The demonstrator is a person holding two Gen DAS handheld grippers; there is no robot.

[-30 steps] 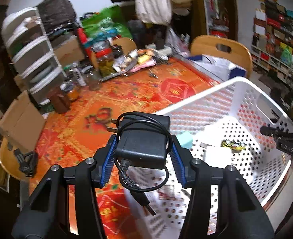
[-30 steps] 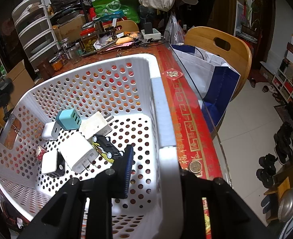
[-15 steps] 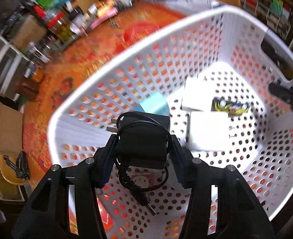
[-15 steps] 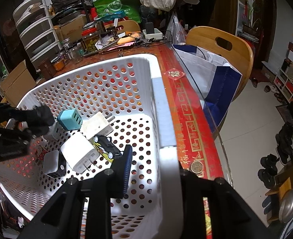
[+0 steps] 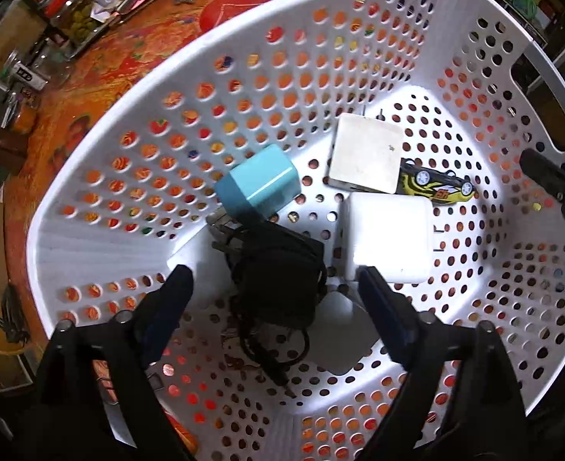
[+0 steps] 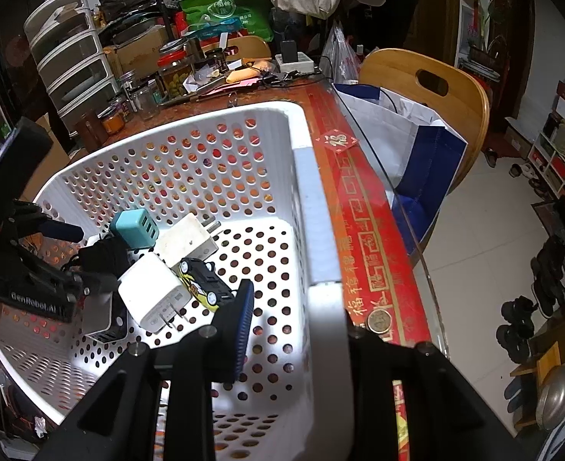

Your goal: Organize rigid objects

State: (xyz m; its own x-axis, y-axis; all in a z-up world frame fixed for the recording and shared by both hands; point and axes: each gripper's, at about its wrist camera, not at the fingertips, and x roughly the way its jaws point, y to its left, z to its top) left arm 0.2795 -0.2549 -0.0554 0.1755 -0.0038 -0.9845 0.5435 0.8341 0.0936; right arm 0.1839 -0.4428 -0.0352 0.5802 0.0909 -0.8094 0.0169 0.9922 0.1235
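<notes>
A black power adapter (image 5: pixel 278 272), boxy and matt with its thin cable wound around it in loose loops, is seen at the lower centre of the left wrist view, lying on the perforated floor of a white plastic basket (image 5: pixel 90 176). It is flanked by the left tongs (image 5: pixel 274 284), which are spread wide with a clear gap on each side, so nothing is gripped. Just above the adapter a teal charger (image 5: pixel 259 188) with rounded glossy edges is found, its prongs pointing toward the adapter. To the right, a smooth white cube charger (image 5: pixel 388 238) is set close beside the adapter, and above it a flatter, slightly scuffed off-white charger (image 5: pixel 367 157) is seen. A small black and yellow toy car (image 5: pixel 436 188) is tucked against the right edge of the two white chargers. The basket's walls are pierced all over with round holes, through which a red and gold patterned cloth on the counter (image 5: pixel 136 61) is visible. In the right wrist view, the right tongs (image 6: pixel 294 330) are closed around the basket's thick white rim at the lower centre of the frame, one blue-padded finger (image 6: pixel 242 326) inside the wall. A coin (image 6: pixel 379 320) is seen on the counter just right of that rim.
</notes>
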